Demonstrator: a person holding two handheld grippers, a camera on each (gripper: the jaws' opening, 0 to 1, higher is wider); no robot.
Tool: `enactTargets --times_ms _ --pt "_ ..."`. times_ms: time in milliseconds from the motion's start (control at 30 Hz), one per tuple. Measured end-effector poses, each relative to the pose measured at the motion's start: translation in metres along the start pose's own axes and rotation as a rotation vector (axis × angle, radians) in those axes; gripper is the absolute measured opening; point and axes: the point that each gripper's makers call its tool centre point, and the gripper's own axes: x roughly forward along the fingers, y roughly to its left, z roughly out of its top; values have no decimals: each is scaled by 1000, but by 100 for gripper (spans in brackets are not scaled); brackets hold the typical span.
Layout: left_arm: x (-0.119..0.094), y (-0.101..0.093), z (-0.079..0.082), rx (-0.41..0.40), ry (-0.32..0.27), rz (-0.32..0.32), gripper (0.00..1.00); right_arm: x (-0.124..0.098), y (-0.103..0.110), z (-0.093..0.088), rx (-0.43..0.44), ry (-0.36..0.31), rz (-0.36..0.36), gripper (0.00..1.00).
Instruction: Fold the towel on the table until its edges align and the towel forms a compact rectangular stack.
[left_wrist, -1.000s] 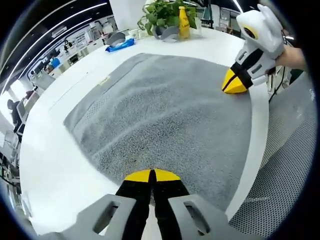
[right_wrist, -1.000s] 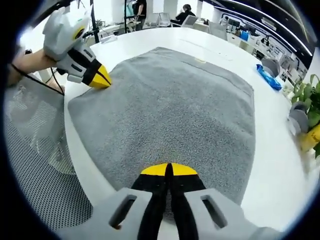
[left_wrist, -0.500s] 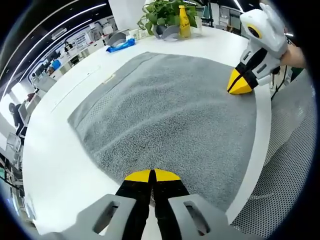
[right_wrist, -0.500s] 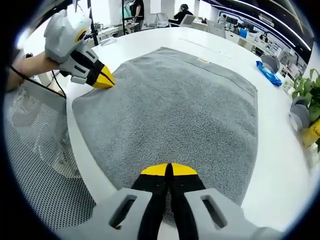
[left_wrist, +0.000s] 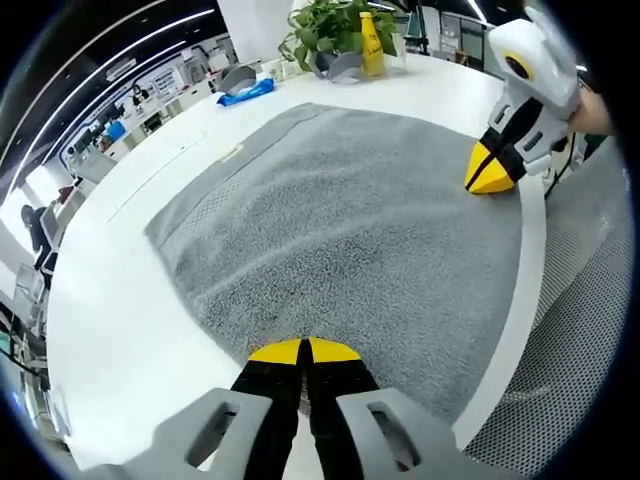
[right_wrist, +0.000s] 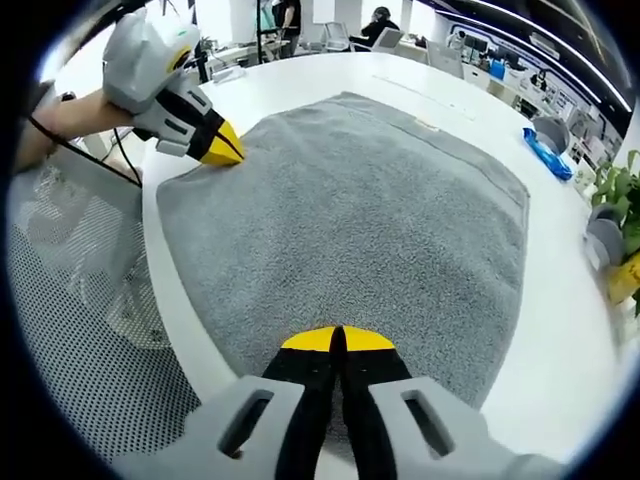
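The grey terry-cloth towel (left_wrist: 340, 220) lies spread flat and unfolded on the white round-edged table (left_wrist: 110, 330), its near edge running along the table's rim. Each near corner is pinched by a gripper. The left gripper (left_wrist: 303, 350), with yellow-tipped black jaws closed together, bites the towel's hem at the bottom of the left gripper view; it also shows at the upper left of the right gripper view, tips pressed to the cloth. The right gripper (right_wrist: 335, 340) likewise has its jaws fully closed on the hem at the other near corner, and its white body and yellow tips reach into the left gripper view from the right.

Judging from this, the first fold is at its start: both corners are gripped, nothing is doubled over. The next move would call for lifting both corners together and carrying them evenly over to the far edge, where a small label (left_wrist: 232, 152) sits, so the edges meet squarely.

Beyond the towel stand a potted green plant (left_wrist: 325, 25), a yellow bottle (left_wrist: 371, 48) and a blue cloth-like item (left_wrist: 243, 90).
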Motion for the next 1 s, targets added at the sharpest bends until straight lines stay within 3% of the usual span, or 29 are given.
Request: enactTargets --times_ms 500,567,867,900,1000 --pt "0 8 -2 -34 -16 0 1 -1 11 0 60 -12 44 0" --pt "0 7 -1 18 -23 -18 1 -1 11 0 42 -12 38 0" --pt "-1 7 -2 -28 -32 -18 1 -1 12 0 52 -22 44 0" --pt "-1 8 -2 -39 -35 -20 1 -1 12 1 44 -21 39 0" --pt "-1 9 -2 -63 -42 -23 1 0 15 1 -90 14 15 0"
